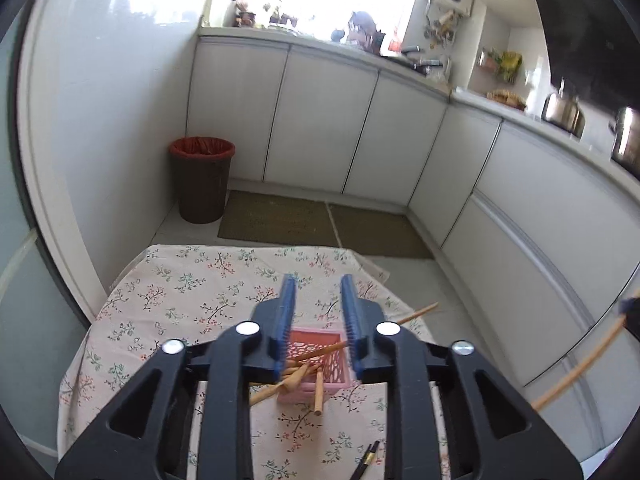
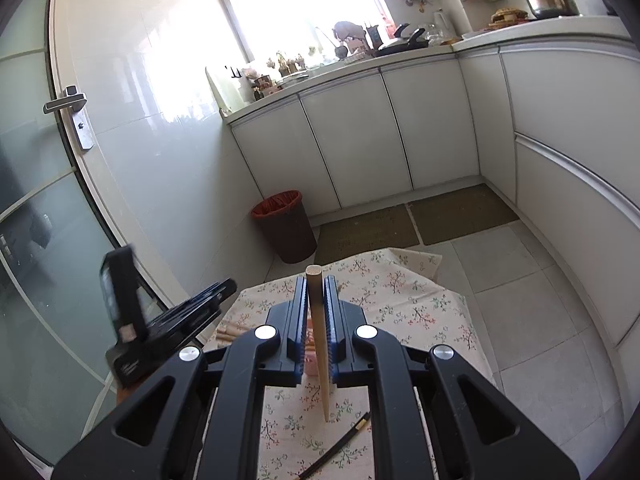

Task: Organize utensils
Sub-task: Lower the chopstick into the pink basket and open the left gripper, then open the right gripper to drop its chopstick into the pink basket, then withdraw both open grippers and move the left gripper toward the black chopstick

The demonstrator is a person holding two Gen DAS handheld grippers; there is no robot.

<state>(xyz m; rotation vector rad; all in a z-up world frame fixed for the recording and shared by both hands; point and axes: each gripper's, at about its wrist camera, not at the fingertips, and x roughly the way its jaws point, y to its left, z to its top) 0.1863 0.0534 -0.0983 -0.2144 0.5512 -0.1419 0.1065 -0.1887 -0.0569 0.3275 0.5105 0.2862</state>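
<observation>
A pink lattice basket (image 1: 320,364) sits on the floral tablecloth (image 1: 192,300) and holds several wooden chopsticks (image 1: 318,388) that stick out over its rim. My left gripper (image 1: 318,284) is open and empty, held above the basket. My right gripper (image 2: 316,286) is shut on a wooden chopstick (image 2: 320,344), held nearly upright above the cloth; the same chopstick shows at the right edge of the left wrist view (image 1: 580,368). A black chopstick (image 2: 340,446) lies on the cloth near the front; it also shows in the left wrist view (image 1: 366,460). The basket is mostly hidden behind the jaws in the right wrist view.
A brown bin with a red liner (image 1: 202,178) stands on the floor by the wall. White cabinets (image 1: 320,120) with a cluttered counter run along the back and right. Mats (image 1: 280,220) lie on the tiled floor. A glass door (image 2: 40,200) is on the left.
</observation>
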